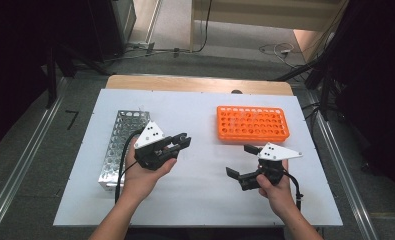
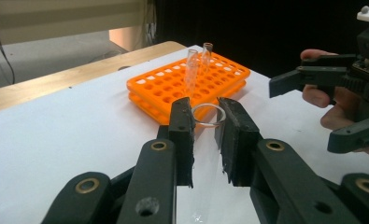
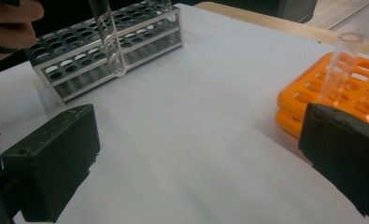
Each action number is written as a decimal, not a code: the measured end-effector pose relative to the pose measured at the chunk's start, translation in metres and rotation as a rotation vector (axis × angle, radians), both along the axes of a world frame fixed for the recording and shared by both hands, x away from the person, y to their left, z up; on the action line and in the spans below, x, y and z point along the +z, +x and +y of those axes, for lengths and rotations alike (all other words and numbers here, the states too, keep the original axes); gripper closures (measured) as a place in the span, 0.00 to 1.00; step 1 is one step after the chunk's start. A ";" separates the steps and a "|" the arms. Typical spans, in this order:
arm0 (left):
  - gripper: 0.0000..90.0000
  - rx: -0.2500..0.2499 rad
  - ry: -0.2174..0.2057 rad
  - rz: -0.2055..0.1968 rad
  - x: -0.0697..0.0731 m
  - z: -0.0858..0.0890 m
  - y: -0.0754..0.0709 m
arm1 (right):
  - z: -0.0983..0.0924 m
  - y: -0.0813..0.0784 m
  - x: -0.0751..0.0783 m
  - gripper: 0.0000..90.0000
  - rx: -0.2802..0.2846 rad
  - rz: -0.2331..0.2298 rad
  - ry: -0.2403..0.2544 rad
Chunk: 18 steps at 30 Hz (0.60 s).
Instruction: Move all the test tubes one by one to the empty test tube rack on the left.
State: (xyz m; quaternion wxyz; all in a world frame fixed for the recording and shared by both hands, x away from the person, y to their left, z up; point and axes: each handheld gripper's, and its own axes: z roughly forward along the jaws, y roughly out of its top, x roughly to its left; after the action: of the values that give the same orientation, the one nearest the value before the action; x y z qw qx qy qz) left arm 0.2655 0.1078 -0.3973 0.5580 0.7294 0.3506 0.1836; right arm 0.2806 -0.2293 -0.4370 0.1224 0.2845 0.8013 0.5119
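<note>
High view, left to right: metal rack (image 1: 120, 145), left gripper (image 1: 177, 143), orange rack (image 1: 252, 123), right gripper (image 1: 242, 162), all over a white board (image 1: 200, 200).
Metal rack: silver, perforated, lying lengthwise at the board's left edge, just beside the left hand (image 1: 142, 175).
Left gripper: jaws clamped on a clear test tube (image 2: 205, 140), seen in the left gripper view with its open rim between the two pads and its body running down between them.
Tube seen from the right gripper view: rounded bottom hanging above the board in front of the metal rack (image 3: 107, 51).
Orange rack: at the board's right rear; two clear tubes (image 2: 197, 63) stand upright in it.
Right gripper: jaws wide apart, nothing between them; well apart from the held tube.
Obstruction: bare board lies between the held tube and the orange rack (image 2: 187, 84).
Surface: white board on a wooden table (image 1: 195, 82).
Room: grey floor, cables, dark equipment at both sides.
</note>
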 end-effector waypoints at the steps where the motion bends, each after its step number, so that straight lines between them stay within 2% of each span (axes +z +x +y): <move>1: 0.83 0.005 -0.003 -0.002 0.001 0.002 0.001 | -0.003 0.000 0.000 0.00 -0.005 0.001 0.002; 7: 0.83 0.033 -0.012 -0.009 0.004 0.013 0.006 | -0.022 0.000 -0.001 0.00 -0.006 0.007 0.004; 18: 0.83 0.090 -0.013 -0.011 0.010 0.034 0.015 | -0.054 -0.002 -0.003 0.00 -0.045 0.010 -0.002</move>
State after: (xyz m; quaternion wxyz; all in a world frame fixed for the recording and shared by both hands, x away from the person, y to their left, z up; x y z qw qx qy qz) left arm 0.2805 0.1415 -0.3873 0.5561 0.7081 0.3811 0.2103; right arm 0.2790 -0.2830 -0.4397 0.1301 0.3048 0.7958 0.5068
